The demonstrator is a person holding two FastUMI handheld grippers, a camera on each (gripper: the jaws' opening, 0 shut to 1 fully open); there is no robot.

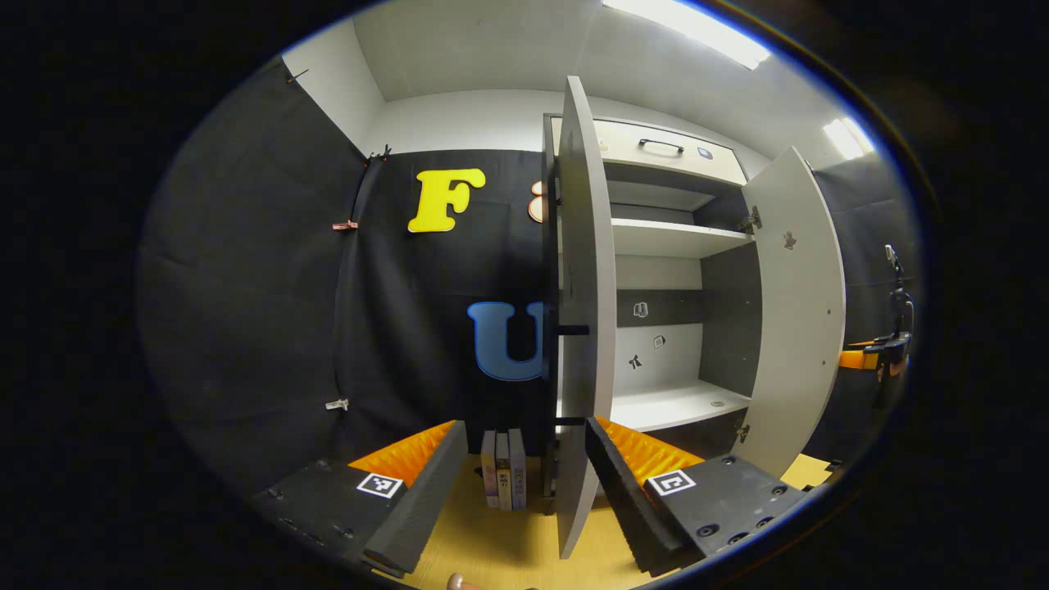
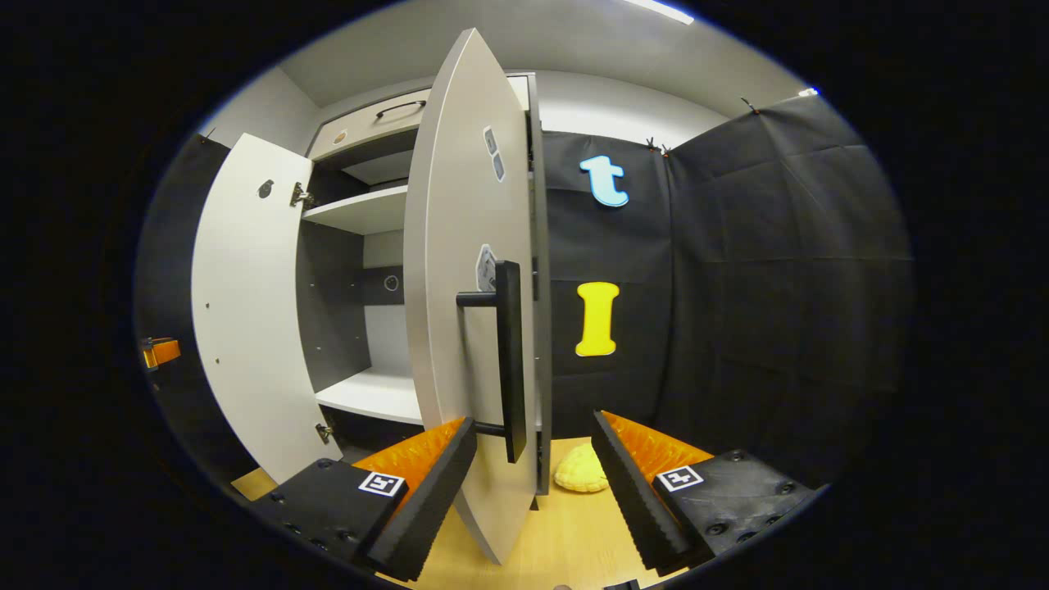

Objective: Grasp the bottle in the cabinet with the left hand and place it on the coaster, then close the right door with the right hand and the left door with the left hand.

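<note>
Nearest the lens in the left gripper view, the left hand-held gripper (image 1: pixel 524 492) stands wide, holding nothing, with the edge of the cabinet's left door (image 1: pixel 583 328) rising between its two fingers. That door is swung out edge-on, its black handle stubs poking towards the wall side. Just left of the door's foot, a few books (image 1: pixel 504 469) stand upright on the wooden desk (image 1: pixel 492 549). Right of the left door the cabinet (image 1: pixel 680 328) is open: a bare lower shelf (image 1: pixel 672 403) and an upper shelf above it, with a drawer at the top. No bottle can be made out on these shelves, and the coaster cannot be picked out either.

Over in the right gripper view, the right hand-held gripper (image 2: pixel 533 492) is likewise wide and holding nothing, and the right door (image 2: pixel 467 287) stands between its fingers, its long black handle (image 2: pixel 510 360) close to the left finger. A yellow cushion-like thing (image 2: pixel 580 474) lies on the desk right of that door's foot. Beyond the right door the left door hangs fully out, with open shelf room between them
</note>
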